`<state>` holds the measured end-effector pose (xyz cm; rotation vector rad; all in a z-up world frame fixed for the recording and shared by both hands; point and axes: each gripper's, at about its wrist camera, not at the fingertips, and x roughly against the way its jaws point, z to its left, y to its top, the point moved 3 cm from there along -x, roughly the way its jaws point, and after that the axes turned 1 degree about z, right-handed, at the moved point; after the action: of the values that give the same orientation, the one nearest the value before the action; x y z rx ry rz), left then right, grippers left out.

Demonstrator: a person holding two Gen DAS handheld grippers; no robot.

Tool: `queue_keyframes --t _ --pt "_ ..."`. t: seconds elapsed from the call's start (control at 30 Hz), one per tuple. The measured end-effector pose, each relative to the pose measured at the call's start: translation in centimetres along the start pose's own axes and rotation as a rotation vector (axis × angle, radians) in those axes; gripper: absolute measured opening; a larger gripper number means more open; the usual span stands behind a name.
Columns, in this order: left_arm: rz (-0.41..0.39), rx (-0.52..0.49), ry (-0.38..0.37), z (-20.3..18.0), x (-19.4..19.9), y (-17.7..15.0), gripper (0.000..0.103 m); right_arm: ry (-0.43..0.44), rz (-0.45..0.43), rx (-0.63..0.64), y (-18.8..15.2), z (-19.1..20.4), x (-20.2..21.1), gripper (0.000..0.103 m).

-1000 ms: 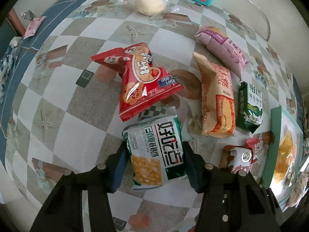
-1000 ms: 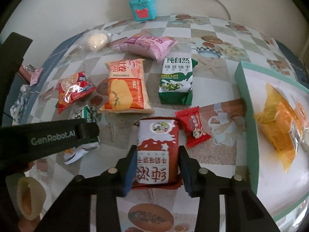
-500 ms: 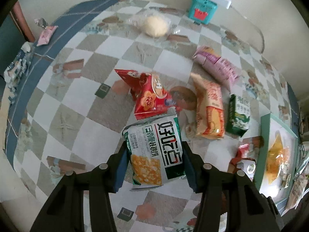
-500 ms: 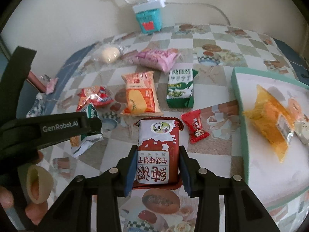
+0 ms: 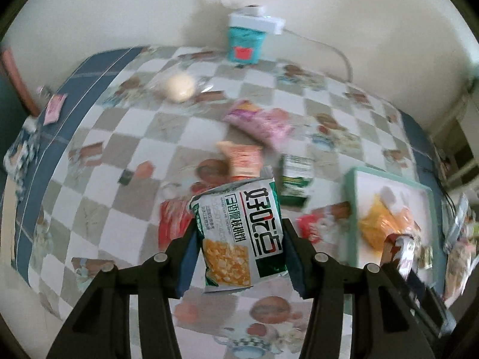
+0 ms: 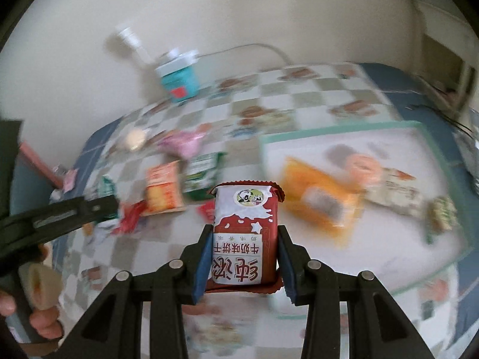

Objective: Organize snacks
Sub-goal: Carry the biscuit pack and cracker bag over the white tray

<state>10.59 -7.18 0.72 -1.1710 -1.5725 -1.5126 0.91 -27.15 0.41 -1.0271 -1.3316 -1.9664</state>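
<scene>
Checkered table (image 5: 98, 137), blurred. Tray (image 6: 446, 161) at its right side, an orange bag (image 6: 320, 197) lying inside. Left gripper (image 5: 239, 248) clamped on a green-and-white corn snack bag (image 5: 239, 233), lifted above the table. Right gripper (image 6: 242, 257) clamped on a red-and-white biscuit pack (image 6: 244, 236), raised near the tray's edge.

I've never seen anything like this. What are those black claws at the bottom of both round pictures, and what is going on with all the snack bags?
No robot here: a person holds a hand tool in each hand, each with two fingers and a wide-angle camera looking along them. One picture per tool.

The left gripper pinches a green-and-white snack bag. The right gripper pinches a red-and-white biscuit pack. Both are lifted above a checkered table.

More snacks lie on it, blurred. To the right is a green-rimmed tray already holding an orange packet.
</scene>
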Motion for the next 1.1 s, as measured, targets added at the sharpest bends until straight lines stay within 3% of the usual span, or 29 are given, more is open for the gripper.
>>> queue_keyframes --t 0.33,0.6,0.8,0.97,1.1 --pt "0.001 -0.235 -0.043 -9.6 0.8 -2.4 0.054 -0.123 -0.031 -0.177 0.1 -10.1 1.6 0.043" --pt "0.071 -0.385 -0.119 -17.5 -0.5 -5.0 0.054 -0.165 -0.018 -0.262 -0.6 -14.4 1.5 0.043" --pt "0.154 -0.39 -0.154 -20.7 -3.3 -6.2 0.054 -0.181 0.014 -0.276 -1.3 -15.9 0.7 0.043" --pt "0.199 -0.36 -0.169 -20.5 -4.9 -6.6 0.054 -0.186 0.036 -0.283 -1.8 -16.6 -0.1 0.044" --pt "0.206 -0.326 -0.178 -19.6 -5.1 -6.0 0.072 -0.183 0.037 -0.288 -1.7 -16.6 -0.2 0.044"
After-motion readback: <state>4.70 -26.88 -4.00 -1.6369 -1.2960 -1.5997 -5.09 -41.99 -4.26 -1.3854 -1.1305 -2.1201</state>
